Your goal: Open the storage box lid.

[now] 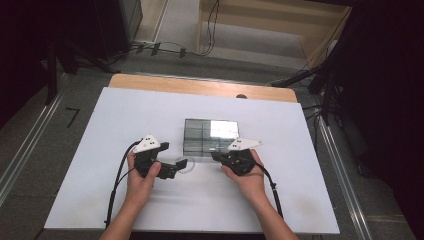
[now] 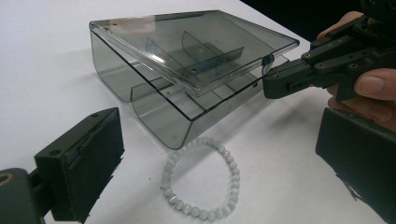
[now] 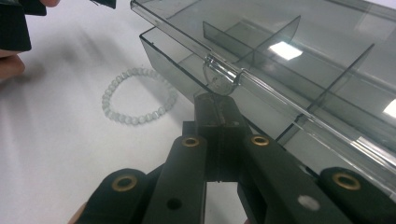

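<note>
While right gripper [image 3: 215, 100], jaws pressed together, props lid tab [image 3: 220, 77] of smoked box [image 2: 187, 79] ajar, left gripper [image 2: 219, 154] spread over bead bracelet [image 2: 201, 178], prob. to grab & drop inside.

A box [image 2: 154, 100] of smoky clear plastic is placed on the white table, divided inside by thin walls into compartments. Its lid [image 2: 187, 44] is raised a little at the front edge, where a small tab [image 3: 219, 77] is seen. A bracelet [image 2: 201, 179] of pale round beads is laid flat just beside the box's front.
</note>
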